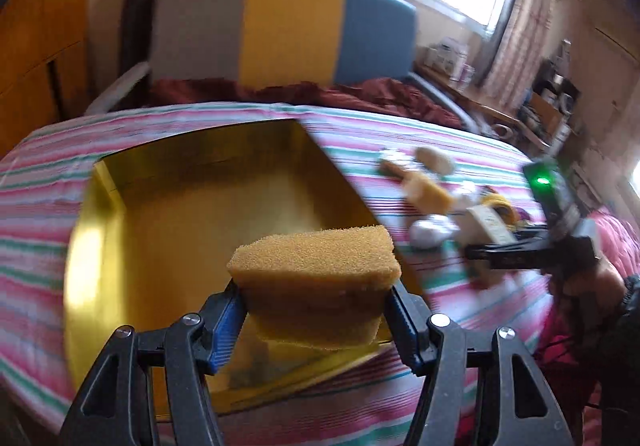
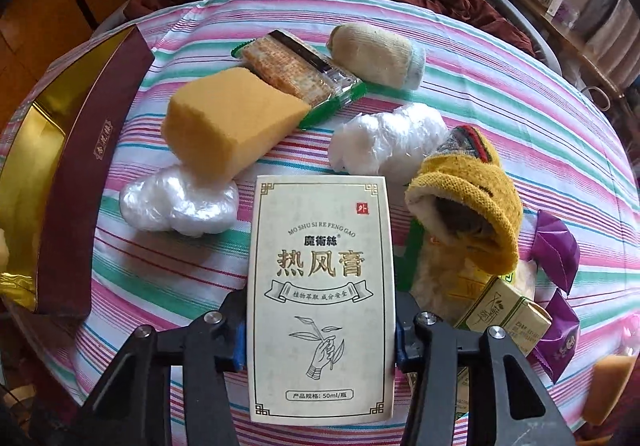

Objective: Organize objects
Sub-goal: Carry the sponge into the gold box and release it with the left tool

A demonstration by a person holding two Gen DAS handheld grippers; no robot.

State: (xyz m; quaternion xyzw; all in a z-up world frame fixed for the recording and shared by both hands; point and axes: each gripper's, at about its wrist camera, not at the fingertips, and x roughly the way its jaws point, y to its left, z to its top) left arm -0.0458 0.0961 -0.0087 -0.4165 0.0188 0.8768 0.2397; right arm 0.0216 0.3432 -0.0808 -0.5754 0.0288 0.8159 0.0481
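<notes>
In the left wrist view my left gripper (image 1: 316, 310) is shut on a yellow sponge (image 1: 316, 266), held above the near corner of an open gold-lined box (image 1: 192, 205). In the right wrist view my right gripper (image 2: 320, 330) points steeply down with a cream carton printed with Chinese text (image 2: 320, 286) between its fingers, both pads against the carton's sides. The left wrist view shows that gripper (image 1: 516, 256) blurred at the right, over the pile of items. The gold box's maroon wall (image 2: 92, 165) runs along the left of the right wrist view.
On the striped cloth (image 2: 520, 117) lie a second sponge (image 2: 228, 125), a cracker pack (image 2: 296, 69), a rolled beige sock (image 2: 376, 53), two plastic wads (image 2: 180, 205), a yellow sock (image 2: 468, 201), purple packets (image 2: 556, 246) and a small green carton (image 2: 508, 318). A striped chair back (image 1: 288, 33) stands behind.
</notes>
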